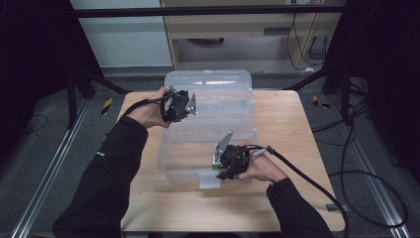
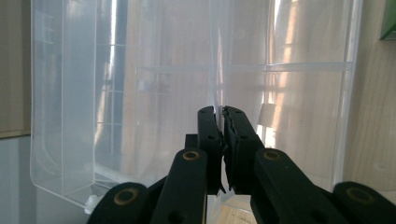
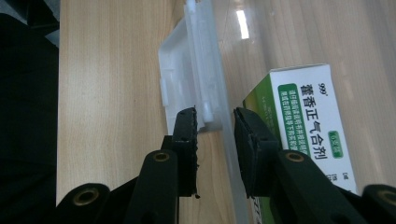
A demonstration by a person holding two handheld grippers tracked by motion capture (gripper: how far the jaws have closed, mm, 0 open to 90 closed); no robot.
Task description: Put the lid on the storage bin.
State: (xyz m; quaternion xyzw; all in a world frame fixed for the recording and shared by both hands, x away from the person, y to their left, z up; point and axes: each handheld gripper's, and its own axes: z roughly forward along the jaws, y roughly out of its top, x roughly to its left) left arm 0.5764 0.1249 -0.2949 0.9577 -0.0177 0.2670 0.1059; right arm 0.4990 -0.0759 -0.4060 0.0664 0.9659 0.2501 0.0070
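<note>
A clear plastic storage box (image 1: 208,148) stands on the wooden table (image 1: 297,148), and its clear lid (image 1: 208,82) is swung up at the back. My left gripper (image 1: 184,106) is at the lid's left side. In the left gripper view my left gripper (image 2: 220,112) is shut on a thin clear plastic edge (image 2: 215,70). My right gripper (image 1: 224,171) sits at the box's front wall. Its jaws straddle that wall (image 3: 229,140) beside the white latch (image 3: 196,70), with my right gripper (image 3: 215,116) closed on them. A green-and-white medicine box (image 3: 303,116) lies inside, just behind the wall.
Bare wood lies left, right and in front of the box. Black cables trail from both grippers, the right one (image 1: 307,178) across the table's right side. Beyond the table are a dark frame and grey floor (image 1: 49,148).
</note>
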